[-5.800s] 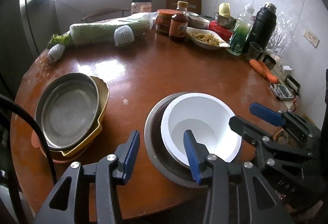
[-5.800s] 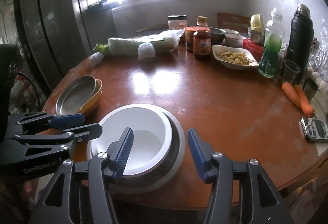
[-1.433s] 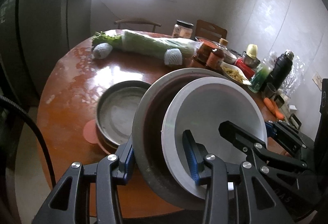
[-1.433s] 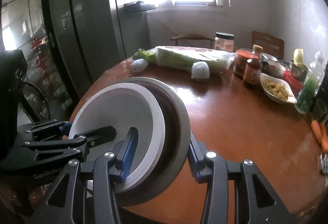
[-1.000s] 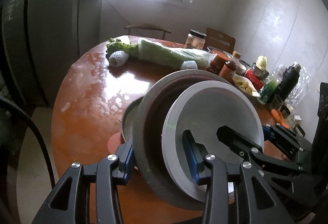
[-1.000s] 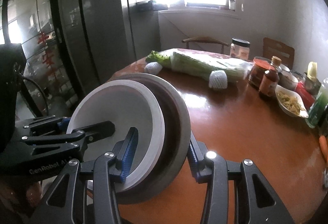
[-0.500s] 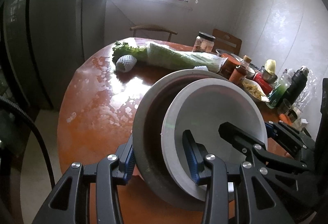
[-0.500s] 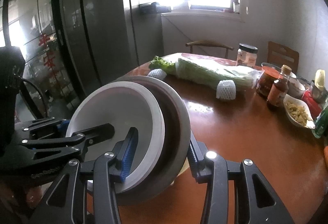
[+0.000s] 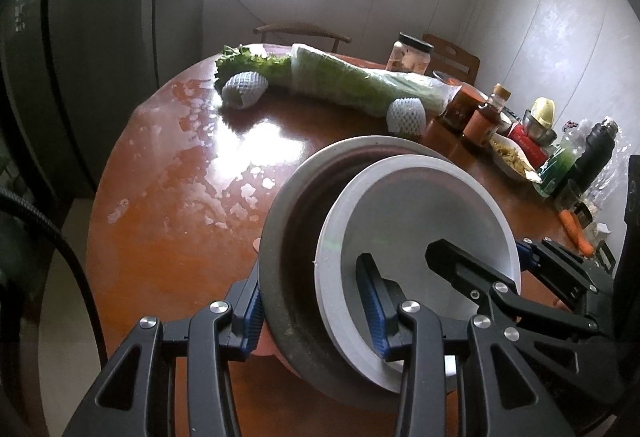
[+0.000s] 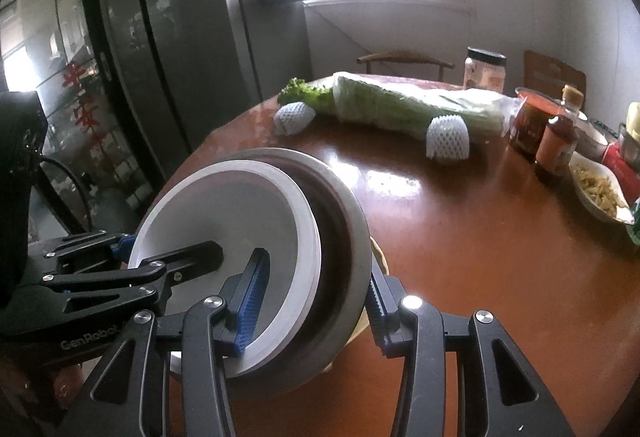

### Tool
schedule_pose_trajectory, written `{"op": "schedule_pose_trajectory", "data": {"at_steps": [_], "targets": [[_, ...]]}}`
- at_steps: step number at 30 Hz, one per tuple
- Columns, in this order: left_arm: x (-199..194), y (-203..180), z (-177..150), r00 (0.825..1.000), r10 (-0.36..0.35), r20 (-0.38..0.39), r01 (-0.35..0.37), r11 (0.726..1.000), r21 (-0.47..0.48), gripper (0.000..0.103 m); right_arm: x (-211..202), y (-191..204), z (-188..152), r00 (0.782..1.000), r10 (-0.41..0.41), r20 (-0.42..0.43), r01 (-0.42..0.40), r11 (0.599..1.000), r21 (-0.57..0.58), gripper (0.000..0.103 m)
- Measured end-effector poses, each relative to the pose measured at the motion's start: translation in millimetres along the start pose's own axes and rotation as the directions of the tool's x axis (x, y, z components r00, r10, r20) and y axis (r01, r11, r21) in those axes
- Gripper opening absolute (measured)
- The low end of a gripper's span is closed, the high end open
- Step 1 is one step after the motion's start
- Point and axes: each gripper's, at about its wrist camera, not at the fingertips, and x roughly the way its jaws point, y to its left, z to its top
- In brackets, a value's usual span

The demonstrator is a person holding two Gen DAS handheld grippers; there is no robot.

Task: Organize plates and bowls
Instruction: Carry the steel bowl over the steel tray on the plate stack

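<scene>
A white bowl (image 9: pixel 416 221) sits nested inside a grey bowl (image 9: pixel 296 205), and both are lifted above the round wooden table (image 9: pixel 168 197). My left gripper (image 9: pixel 316 313) is shut on the near rims of the two bowls. My right gripper (image 10: pixel 316 297) is shut on the opposite rims; the white bowl (image 10: pixel 224 213) and grey bowl (image 10: pixel 344 213) fill its view. A yellowish dish edge (image 10: pixel 380 257) and a pink rim (image 9: pixel 256 245) of the lower stack peek out beneath the held bowls; most of that stack is hidden.
Wrapped cabbage (image 9: pixel 352 81), two foam-netted fruits (image 9: pixel 244 89), jars and sauce bottles (image 9: pixel 484 117), a dish of food (image 10: pixel 596 189), a thermos (image 9: pixel 596 153) and carrots (image 9: pixel 576 233) line the far and right side. A dark fridge (image 10: pixel 160 37) stands left.
Both grippers, earlier open around the bowls on the table, have closed on them, lifted them and carried them left over the stack of dishes, which is now hidden beneath.
</scene>
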Motion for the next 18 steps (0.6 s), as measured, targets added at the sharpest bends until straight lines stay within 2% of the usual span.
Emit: {"op": "schedule_pose_trajectory", "data": {"at_steps": [18], "targets": [[12, 5, 1, 1.000, 0.026, -0.010, -0.026, 1.000, 0.008, 0.042, 18, -1, -3, 1.000, -0.008, -0.023, 0.008, 1.000, -0.003, 0.047]]}}
